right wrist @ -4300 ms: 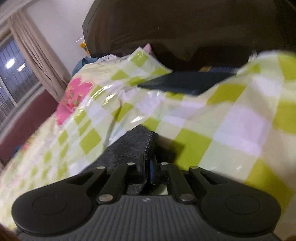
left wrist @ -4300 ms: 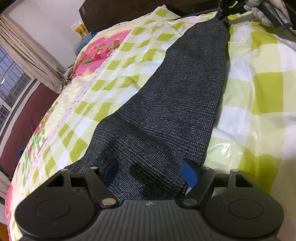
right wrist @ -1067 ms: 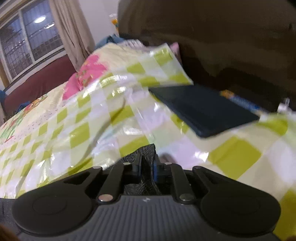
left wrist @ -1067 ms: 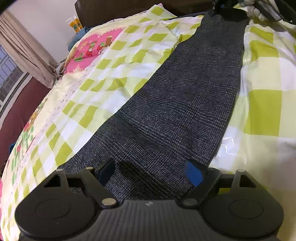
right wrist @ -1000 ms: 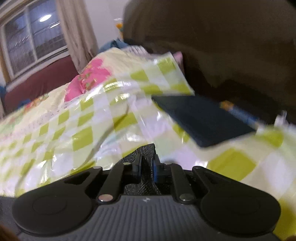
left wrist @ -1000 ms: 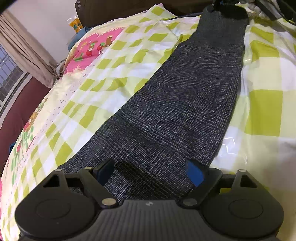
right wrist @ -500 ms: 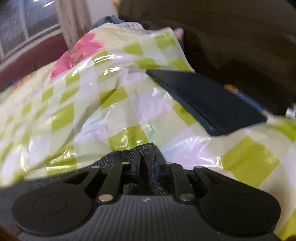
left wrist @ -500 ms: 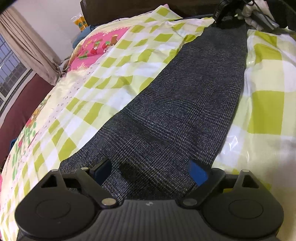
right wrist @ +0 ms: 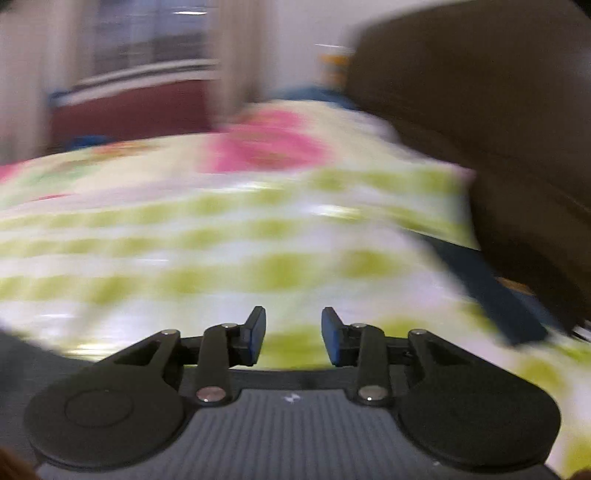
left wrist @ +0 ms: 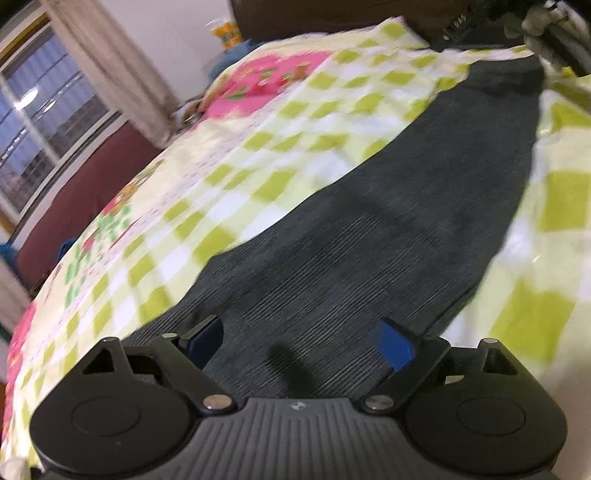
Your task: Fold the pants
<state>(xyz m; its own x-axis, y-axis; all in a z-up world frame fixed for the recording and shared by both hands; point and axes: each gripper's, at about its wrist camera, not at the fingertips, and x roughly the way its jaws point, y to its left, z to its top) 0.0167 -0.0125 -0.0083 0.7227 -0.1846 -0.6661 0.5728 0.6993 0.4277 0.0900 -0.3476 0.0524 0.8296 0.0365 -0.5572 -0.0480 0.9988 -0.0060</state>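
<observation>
Now the dark grey pants (left wrist: 424, 229) lie flat on the bed, both tongs spread and empty.

Left wrist view: left tongs (left wrist: 299, 341) stand wide apart above the broad near end of the pants, blue pads clear of the cloth; the pants run lengthwise away toward the dark headboard (left wrist: 332, 14), narrowing to the far end, on a green-and-white checked sheet (left wrist: 561, 199); a pink patterned cover (left wrist: 266, 79), a curtain (left wrist: 110, 70) and a window (left wrist: 40, 122) lie to the left. Right wrist view, heavily blurred: right tongs (right wrist: 293, 336) have just been opening, nothing between the pads, over the checked sheet; a dark flat object (right wrist: 487, 288) lies at right beside the headboard; pants only a grey edge at lower left.
</observation>
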